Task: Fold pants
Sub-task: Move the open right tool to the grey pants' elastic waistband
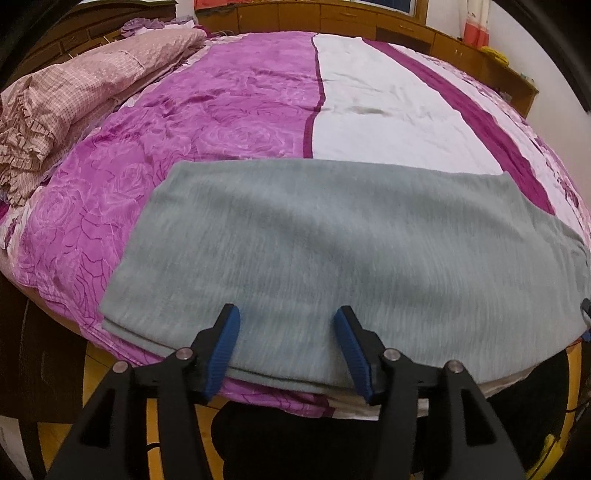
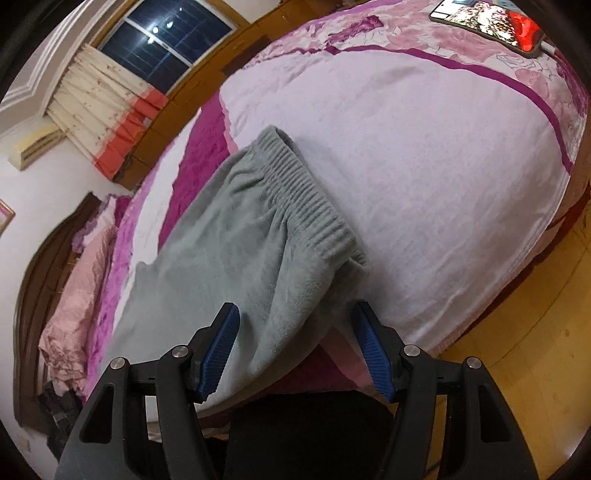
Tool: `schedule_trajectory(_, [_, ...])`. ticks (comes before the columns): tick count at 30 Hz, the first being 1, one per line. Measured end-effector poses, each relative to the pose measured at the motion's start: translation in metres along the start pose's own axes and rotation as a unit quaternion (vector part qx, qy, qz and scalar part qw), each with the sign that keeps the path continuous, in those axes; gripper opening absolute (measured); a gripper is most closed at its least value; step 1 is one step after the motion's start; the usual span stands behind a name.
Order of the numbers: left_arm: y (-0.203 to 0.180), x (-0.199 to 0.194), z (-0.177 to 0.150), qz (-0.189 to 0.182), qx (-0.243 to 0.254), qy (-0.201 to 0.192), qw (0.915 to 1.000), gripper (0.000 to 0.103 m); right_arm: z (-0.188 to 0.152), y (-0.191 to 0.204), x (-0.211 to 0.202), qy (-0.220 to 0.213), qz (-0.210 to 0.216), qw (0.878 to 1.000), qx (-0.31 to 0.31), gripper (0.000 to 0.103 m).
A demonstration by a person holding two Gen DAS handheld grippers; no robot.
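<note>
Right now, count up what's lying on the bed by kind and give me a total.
Grey pants: 1
Pink checked quilt: 1
Phone: 1
Total: 3

left gripper [image 1: 287, 319]: my arms were matte black, ribbed blue pads [image 1: 225, 347], silver pivot screws | right gripper [image 2: 295, 317]: same black arms, blue ribbed pads [image 2: 371, 349], silver screws
</note>
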State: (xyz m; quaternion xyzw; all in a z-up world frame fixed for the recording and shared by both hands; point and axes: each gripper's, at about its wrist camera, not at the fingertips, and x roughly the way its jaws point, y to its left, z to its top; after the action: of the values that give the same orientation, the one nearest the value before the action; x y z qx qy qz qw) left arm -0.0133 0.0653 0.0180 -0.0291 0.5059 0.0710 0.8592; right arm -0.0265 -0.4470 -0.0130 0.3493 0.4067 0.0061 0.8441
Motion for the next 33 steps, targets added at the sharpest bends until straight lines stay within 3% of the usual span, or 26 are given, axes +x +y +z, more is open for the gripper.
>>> schedule_trajectory(11, [0.002,0.0,0.0,-0.003,-0.003,-0.003,1.0,0.058,-0.003,0.001,-0.004,-0.011,0.007,1.0,0.004,0.059])
schedule_trajectory(12, [0.002,0.0,0.0,-0.003,-0.003,-0.004,1.0,0.058,-0.003,0.003,-0.005,-0.012,0.015,1.0,0.002,0.053])
schedule_trajectory(13, [0.002,0.0,0.0,-0.002,-0.003,-0.004,1.0,0.058,-0.004,0.005,-0.007,-0.012,0.02,1.0,0.0,0.038])
schedule_trajectory(15, [0.002,0.0,0.0,-0.002,-0.003,-0.005,1.0,0.058,-0.004,0.012,-0.016,-0.019,0.036,0.999,-0.011,0.029])
schedule_trajectory(19, [0.002,0.0,0.0,-0.003,-0.004,-0.004,1.0,0.058,0.001,0.027,-0.023,-0.036,0.048,0.998,-0.029,0.029])
schedule_trajectory(24, [0.002,0.0,-0.001,-0.003,-0.004,-0.005,1.0,0.058,-0.001,0.016,0.009,0.009,0.022,1.0,-0.004,0.029])
schedule_trajectory(33, [-0.003,0.001,0.001,0.0,-0.002,-0.001,1.0,0.059,0.007,0.011,0.014,0.019,0.032,0.999,0.02,0.029])
